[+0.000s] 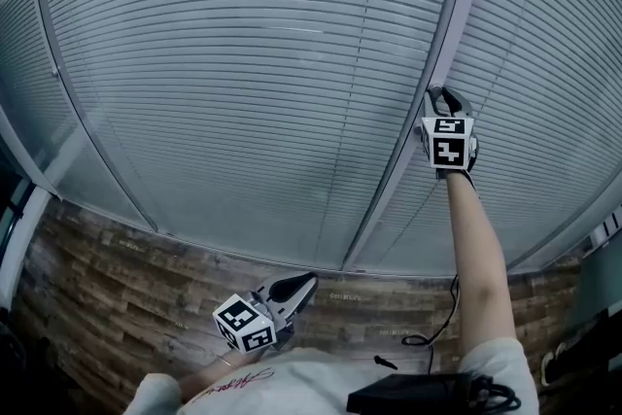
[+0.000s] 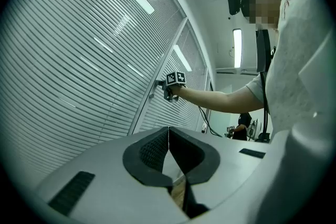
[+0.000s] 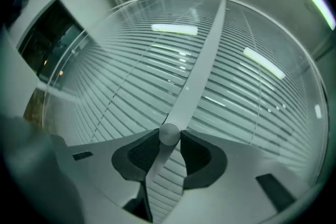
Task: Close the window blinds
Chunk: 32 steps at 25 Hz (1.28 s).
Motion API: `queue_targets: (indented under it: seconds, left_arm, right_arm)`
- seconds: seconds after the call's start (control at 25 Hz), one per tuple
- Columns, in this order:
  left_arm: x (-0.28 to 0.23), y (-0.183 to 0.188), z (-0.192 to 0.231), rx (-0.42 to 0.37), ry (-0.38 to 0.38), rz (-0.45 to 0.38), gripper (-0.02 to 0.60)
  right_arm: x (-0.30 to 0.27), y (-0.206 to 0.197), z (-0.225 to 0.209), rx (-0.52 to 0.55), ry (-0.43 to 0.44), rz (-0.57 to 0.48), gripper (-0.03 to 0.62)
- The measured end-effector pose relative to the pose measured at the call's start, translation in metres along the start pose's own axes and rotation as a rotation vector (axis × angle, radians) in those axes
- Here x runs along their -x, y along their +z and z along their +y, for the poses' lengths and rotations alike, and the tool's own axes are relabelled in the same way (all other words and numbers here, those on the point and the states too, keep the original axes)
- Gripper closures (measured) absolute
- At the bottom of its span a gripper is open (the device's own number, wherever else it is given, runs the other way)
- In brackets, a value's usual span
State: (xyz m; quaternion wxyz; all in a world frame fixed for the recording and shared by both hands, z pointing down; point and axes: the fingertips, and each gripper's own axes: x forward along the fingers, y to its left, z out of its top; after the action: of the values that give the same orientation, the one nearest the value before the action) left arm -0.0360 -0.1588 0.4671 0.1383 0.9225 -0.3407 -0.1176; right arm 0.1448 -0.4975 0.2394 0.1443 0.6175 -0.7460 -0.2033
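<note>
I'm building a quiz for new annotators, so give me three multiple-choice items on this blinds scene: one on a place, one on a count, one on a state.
1. Where is the round knob?
A. on the upright post
B. on the floor
C. on the ceiling

2. How many hand-held grippers are at the post?
A. none
B. one
C. two

3. How do the left hand-held gripper's jaws stand?
A. wide apart
B. clamped on a cord
C. together, empty

Answers:
1 A: the knob sits on the post's face, with slats on either side.
2 B: only the right hand-held gripper is there, its pads on the knob; the left is low and away from it.
3 C: its pads meet with nothing between them.
</note>
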Motion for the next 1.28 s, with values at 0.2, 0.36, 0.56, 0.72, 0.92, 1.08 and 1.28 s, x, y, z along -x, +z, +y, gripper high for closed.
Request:
queue_targets:
  seconds: [0.2, 0.36, 0.56, 0.72, 0.92, 1.08, 1.28]
  left_arm:
    - [0.000, -0.002, -0.001, -0.002, -0.003, -0.005, 0.563]
    - [0.003, -0.002, -0.002, -0.002, 0.004, -0.008, 0.563]
    - [0.000, -0.002, -0.004, -0.002, 0.003, -0.006, 0.563]
    - [-0.003, 0.000, -0.005, -0.003, 0.006, -0.008, 0.563]
    - [-0.002, -0.002, -0.005, -0.002, 0.011, -0.011, 0.563]
    - [-0.002, -0.003, -0.004, 0.001, 0.010, -0.008, 0.563]
    - [-0.006, -0.005, -0.006, 0.010, 0.004, -0.003, 0.563]
  right_arm:
    - [0.002, 0.004, 0.002, 0.317, -0.017, 0.014, 0.461]
    - [0.004, 0.005, 0.006, 0.577, -0.024, 0.021, 0.461]
    - [0.002, 0.004, 0.008, 0.859, -0.017, 0.037, 0.461]
    - [0.002, 0.007, 0.010, 1.055, -0.028, 0.028, 0.461]
    - [0.001, -0.002, 0.010, 1.249, -0.057, 0.023, 0.461]
    - [0.007, -0.004, 0.008, 1.171, -0.048, 0.014, 0.461]
    - [0.036, 0.010, 0.018, 0.790, -0.042, -0.088, 0.461]
